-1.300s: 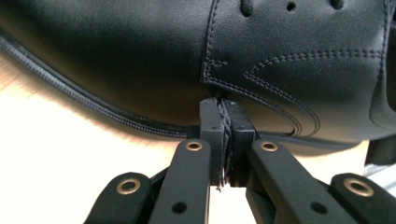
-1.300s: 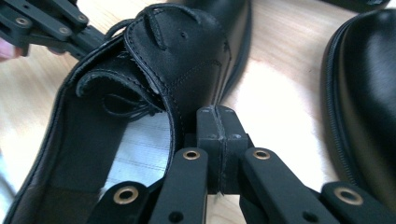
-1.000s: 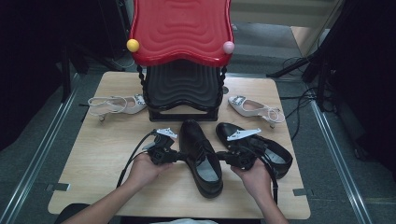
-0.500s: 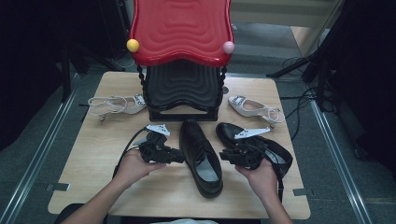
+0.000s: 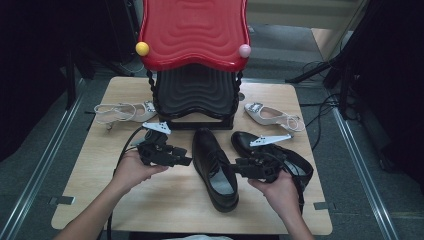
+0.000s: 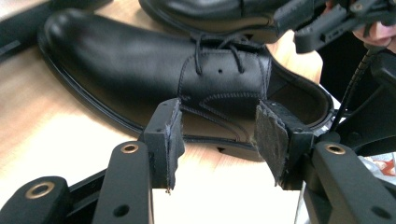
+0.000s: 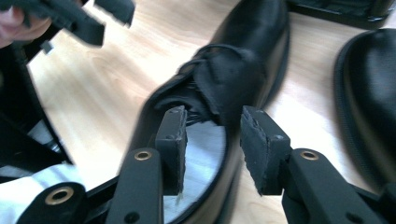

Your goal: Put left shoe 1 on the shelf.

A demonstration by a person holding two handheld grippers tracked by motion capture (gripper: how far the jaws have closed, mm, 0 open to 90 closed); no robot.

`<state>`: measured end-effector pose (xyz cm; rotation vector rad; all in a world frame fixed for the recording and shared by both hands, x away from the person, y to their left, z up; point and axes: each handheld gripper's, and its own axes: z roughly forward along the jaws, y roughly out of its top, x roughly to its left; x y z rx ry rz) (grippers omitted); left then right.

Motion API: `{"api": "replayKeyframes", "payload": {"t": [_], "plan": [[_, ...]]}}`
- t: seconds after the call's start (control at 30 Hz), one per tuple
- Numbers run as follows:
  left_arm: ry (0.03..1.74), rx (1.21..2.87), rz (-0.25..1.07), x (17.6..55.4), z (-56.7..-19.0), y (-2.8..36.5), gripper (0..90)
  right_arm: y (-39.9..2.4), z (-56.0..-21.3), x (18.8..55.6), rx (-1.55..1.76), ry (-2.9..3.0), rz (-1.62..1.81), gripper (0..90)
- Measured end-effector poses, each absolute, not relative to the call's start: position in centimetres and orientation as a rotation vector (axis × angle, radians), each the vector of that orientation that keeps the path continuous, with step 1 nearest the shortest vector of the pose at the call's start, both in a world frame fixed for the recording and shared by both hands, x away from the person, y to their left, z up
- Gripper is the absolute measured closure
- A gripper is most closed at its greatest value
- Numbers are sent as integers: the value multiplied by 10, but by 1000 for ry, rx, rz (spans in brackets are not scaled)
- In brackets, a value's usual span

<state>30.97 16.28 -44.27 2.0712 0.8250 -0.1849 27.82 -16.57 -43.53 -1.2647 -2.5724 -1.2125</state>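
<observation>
black laced leather shoe (image 5: 215, 170) lies upright on the table, toe toward the rack.

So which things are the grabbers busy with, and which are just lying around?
Busy with:
- black shoe in the middle, between the left gripper and right gripper, both open and off it
- maybe the second black shoe beside it

Lying around:
- two white sandals
- red and black rack

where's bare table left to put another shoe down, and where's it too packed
Free: the near-left corner of the table, in front of the white sandal and left of the left gripper. Also the near edge between both forearms. Crowded: the middle and right, where the lace-up black shoe, second black shoe, right gripper and shoe rack sit close.
</observation>
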Motion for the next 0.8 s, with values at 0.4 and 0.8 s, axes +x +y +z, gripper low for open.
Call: {"api": "replayKeyframes", "payload": {"t": [0.4,0.8], "plan": [[799,2040,-153,331,-404,167,675,-132,-435,267,-1181,-2597,-1094,608],[776,2059,-97,353,-372,166,557,-103,-452,273,-1173,-2621,-981,622]]}}
